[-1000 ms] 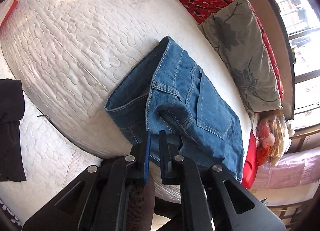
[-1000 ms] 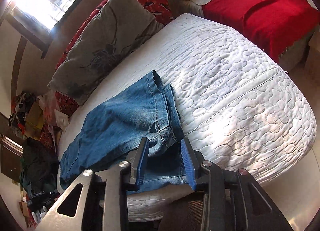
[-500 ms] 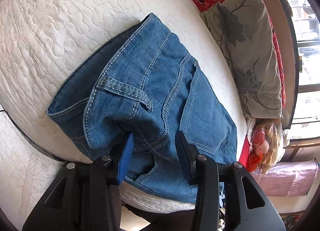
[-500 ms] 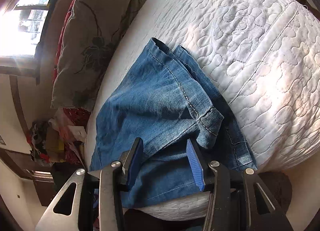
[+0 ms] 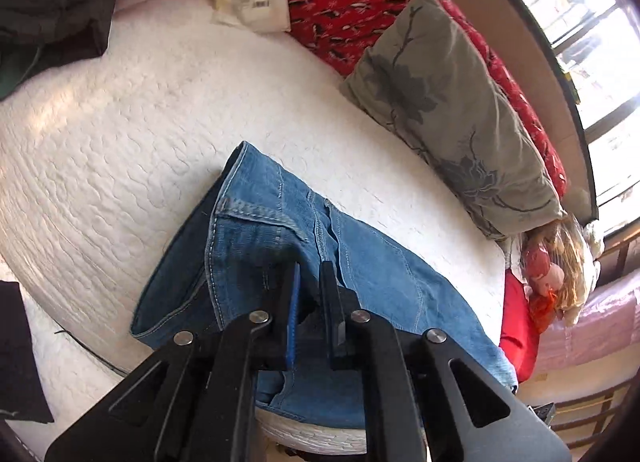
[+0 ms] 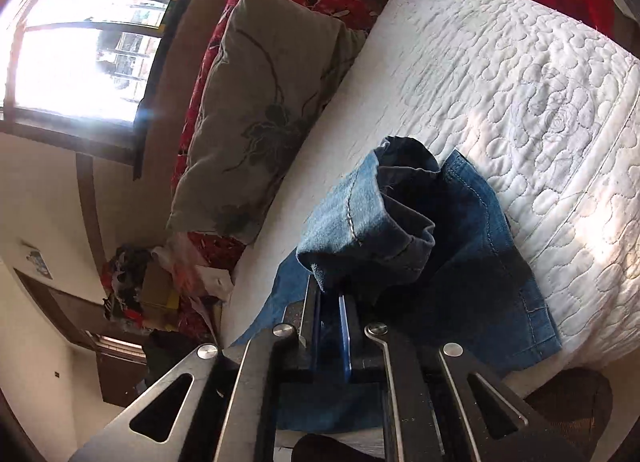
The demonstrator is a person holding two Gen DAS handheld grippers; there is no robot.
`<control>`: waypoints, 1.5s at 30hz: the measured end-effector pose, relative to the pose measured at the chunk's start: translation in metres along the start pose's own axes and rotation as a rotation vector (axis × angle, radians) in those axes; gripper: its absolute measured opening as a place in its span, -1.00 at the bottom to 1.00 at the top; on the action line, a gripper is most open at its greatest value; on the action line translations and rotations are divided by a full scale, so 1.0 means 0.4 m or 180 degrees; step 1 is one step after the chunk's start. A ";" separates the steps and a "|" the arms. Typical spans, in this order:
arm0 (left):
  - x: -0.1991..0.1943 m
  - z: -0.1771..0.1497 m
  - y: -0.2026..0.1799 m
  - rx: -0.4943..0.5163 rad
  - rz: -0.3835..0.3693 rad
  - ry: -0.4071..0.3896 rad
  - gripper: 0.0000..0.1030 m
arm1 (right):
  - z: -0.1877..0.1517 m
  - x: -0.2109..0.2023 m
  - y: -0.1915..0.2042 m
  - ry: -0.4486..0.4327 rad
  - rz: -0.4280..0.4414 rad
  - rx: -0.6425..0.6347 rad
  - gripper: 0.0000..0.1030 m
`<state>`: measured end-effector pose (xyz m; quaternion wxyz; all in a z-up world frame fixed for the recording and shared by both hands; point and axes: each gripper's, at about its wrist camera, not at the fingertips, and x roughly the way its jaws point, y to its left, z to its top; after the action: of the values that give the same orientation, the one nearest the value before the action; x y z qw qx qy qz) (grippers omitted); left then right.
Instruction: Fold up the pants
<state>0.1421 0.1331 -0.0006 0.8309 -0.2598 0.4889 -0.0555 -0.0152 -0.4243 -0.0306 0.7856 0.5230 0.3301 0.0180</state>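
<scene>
**On the white quilt, both grippers pinch the jeans**

Near the quilted bed's [image 5: 120,134] front edge lie the blue jeans [image 5: 380,274]. Left gripper [image 5: 310,268], jaws closing, pinches denim by the waistband; right gripper [image 6: 328,294] clamps the lifted hem beside a grey pillow [image 6: 264,118].

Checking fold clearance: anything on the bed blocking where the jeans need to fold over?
Nothing visible. Both hand-held grippers, left and right, already pinch the jeans; the white quilt beyond them lies bare. The grey pillow sits apart, along the window side.
</scene>
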 end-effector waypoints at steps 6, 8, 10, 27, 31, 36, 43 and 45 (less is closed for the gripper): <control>0.092 -0.139 0.167 -0.0212 0.0361 0.0472 -0.86 | -0.131 0.008 -0.158 0.0468 -0.0464 0.0191 -0.86; 0.142 -0.175 0.241 -0.0606 0.0218 0.0823 -0.86 | -0.142 0.024 -0.190 0.0492 -0.0567 0.0246 -0.86; 0.129 -0.189 0.278 -0.0847 0.0040 0.0805 -0.86 | -0.143 0.025 -0.186 0.0447 -0.0584 0.0195 -0.84; 0.242 -0.065 0.133 -0.0955 0.0284 0.0747 -0.19 | -0.103 0.029 -0.159 0.0471 -0.0622 0.0142 -0.78; 0.225 -0.002 0.111 -0.0762 0.0381 0.0594 -0.95 | -0.079 0.038 -0.146 0.0477 -0.0503 0.0099 -0.83; 0.054 0.015 0.027 -0.0293 0.0109 0.0253 -0.96 | -0.064 -0.012 -0.093 0.0352 -0.0119 0.0016 -0.86; 0.086 -0.158 0.165 -0.0308 0.0396 0.0489 -0.95 | -0.111 -0.049 -0.191 0.0463 -0.0479 0.0120 -0.85; 0.160 -0.190 0.229 -0.0471 0.0493 0.0776 -0.94 | -0.116 -0.025 -0.236 0.0525 -0.0644 0.0239 -0.84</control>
<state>0.0965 0.1608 -0.1248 0.7458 -0.2732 0.6074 0.0137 -0.0779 -0.4330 -0.1151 0.7334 0.5129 0.4451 -0.0308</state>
